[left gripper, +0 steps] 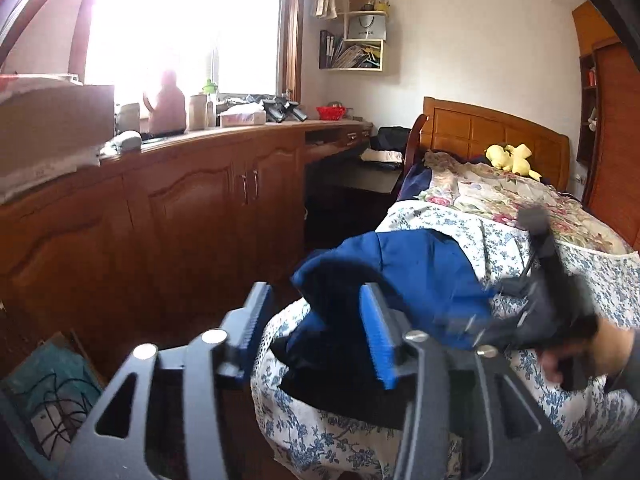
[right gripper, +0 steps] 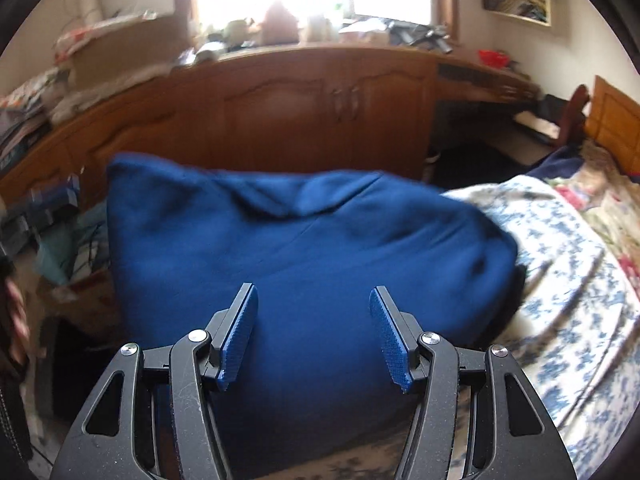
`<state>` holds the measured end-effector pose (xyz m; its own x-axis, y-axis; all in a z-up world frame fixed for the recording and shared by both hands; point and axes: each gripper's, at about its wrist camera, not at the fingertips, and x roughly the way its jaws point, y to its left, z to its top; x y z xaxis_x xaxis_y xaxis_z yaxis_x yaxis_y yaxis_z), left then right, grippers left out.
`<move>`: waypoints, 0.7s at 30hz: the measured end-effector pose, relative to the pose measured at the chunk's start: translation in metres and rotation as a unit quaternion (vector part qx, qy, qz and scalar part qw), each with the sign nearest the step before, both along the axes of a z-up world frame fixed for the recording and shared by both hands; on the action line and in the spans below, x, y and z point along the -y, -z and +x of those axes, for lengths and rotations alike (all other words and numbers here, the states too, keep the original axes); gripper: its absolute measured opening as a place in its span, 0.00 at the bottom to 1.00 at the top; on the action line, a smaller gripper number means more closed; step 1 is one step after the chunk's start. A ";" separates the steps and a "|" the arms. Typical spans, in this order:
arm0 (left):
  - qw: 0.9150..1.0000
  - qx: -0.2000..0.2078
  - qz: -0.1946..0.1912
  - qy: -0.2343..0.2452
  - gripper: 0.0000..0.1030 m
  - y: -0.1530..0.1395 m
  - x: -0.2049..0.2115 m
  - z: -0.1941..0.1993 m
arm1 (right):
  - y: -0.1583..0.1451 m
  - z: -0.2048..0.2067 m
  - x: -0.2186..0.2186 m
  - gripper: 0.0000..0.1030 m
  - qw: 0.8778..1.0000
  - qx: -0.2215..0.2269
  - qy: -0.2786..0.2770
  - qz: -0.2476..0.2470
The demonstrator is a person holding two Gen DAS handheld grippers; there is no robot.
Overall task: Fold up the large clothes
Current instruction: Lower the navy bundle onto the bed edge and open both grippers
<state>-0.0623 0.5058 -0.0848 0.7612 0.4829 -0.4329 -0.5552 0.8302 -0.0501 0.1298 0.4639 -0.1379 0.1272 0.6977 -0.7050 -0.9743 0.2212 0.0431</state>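
Note:
A large blue garment (left gripper: 420, 268) lies bunched on the near corner of the bed. In the right wrist view the garment (right gripper: 300, 232) shows as a broad folded bundle with a dark layer under its right edge. My left gripper (left gripper: 316, 320) is open just above its left end; dark folds show in the gap, but the pads do not press on them. My right gripper (right gripper: 314, 320) hangs open over the bundle's near side with nothing gripped. In the left wrist view the right gripper (left gripper: 552, 300) is a dark blur at the garment's right end, held by a hand (left gripper: 580, 356).
The bed has a blue-flowered sheet (left gripper: 520, 380), a rose-patterned quilt (left gripper: 500, 196), a yellow plush toy (left gripper: 512, 158) and a wooden headboard (left gripper: 480, 128). Brown cabinets (left gripper: 180, 216) with a cluttered top run along the left under the window. A box (left gripper: 52, 396) stands on the floor.

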 end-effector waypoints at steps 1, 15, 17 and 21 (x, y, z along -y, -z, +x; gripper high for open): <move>1.000 0.002 -0.003 0.001 0.51 -0.002 0.000 0.001 | 0.010 -0.002 -0.003 0.58 1.000 -0.001 -0.002 -0.012; 1.000 -0.016 0.017 0.020 0.54 -0.031 0.046 0.019 | -0.028 -0.021 0.060 0.58 0.998 0.008 0.047 0.029; 0.999 -0.015 0.021 0.025 0.54 -0.038 0.060 0.022 | -0.040 -0.022 0.084 0.58 0.998 0.012 0.056 0.040; 0.999 -0.008 0.034 0.033 0.55 -0.051 0.091 0.028 | -0.061 -0.022 0.130 0.58 0.996 0.018 0.061 0.059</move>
